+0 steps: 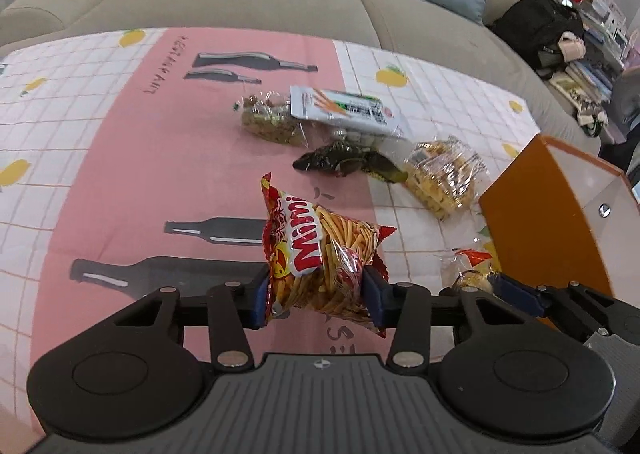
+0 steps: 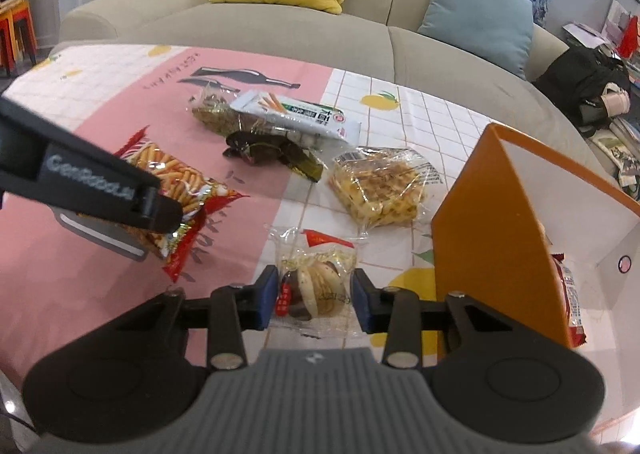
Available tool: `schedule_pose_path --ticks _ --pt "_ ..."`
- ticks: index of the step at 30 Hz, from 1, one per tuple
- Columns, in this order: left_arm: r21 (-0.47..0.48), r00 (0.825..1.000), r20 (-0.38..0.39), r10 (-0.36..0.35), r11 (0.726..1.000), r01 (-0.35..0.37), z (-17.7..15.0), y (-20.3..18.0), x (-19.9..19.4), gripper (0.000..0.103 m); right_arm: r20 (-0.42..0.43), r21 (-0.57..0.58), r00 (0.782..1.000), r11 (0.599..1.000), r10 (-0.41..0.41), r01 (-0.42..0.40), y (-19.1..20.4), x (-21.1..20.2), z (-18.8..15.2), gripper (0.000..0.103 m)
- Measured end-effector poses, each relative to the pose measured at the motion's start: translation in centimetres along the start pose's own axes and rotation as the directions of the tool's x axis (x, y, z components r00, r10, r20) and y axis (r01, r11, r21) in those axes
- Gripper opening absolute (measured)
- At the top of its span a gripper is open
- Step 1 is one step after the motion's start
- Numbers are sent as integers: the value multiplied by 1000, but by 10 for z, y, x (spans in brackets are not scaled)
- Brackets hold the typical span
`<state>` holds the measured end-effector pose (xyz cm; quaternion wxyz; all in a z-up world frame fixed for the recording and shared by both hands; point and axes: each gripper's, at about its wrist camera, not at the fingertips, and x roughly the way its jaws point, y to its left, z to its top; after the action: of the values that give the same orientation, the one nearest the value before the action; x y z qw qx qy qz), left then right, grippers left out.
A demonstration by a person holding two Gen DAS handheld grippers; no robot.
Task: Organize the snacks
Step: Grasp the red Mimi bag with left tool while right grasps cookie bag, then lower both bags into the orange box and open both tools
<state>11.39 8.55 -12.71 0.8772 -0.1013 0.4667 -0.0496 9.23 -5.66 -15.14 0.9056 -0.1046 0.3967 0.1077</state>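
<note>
My left gripper (image 1: 316, 298) is shut on a red Mimi bag of snack sticks (image 1: 320, 254), and the blue pads squeeze its lower part. The bag hangs above the pink tablecloth (image 1: 160, 158); in the right wrist view the same Mimi bag (image 2: 176, 178) is at the left. My right gripper (image 2: 314, 300) is shut on a clear-wrapped round pastry (image 2: 320, 282), which sits between the pads. An orange box with a white inside (image 2: 492, 222) stands just right of it, open towards me, with a red packet (image 2: 572, 298) in it.
Further back on the cloth lie a bag of nuts (image 2: 212, 110), a white carrot-print packet (image 2: 296, 114), a dark green packet (image 2: 272, 152) and a clear bag of waffles (image 2: 380, 190). A beige sofa (image 2: 280, 34) with cushions runs behind the table.
</note>
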Motion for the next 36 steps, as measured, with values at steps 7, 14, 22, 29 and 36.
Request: schedule_pose_path --ticks 7,14,22,29,36 --pt "10 998 56 -38 999 37 4 -13 -36 52 49 97 995 991 82 -87 -15 -36 10 38" --pt "62 989 96 -114 992 108 19 -43 -62 52 104 198 988 971 113 -132 -56 -81 25 38" --pt "224 968 63 -243 949 223 46 -110 -73 52 84 338 987 928 137 -157 -145 -117 37 38" --pt "401 945 -54 -323 859 317 63 -184 -58 52 -32 483 978 860 206 -165 -237 -115 34 38" --pt "576 940 -210 -269 743 341 56 -248 -18 52 -173 531 956 840 236 -111 -282 -84 17 38"
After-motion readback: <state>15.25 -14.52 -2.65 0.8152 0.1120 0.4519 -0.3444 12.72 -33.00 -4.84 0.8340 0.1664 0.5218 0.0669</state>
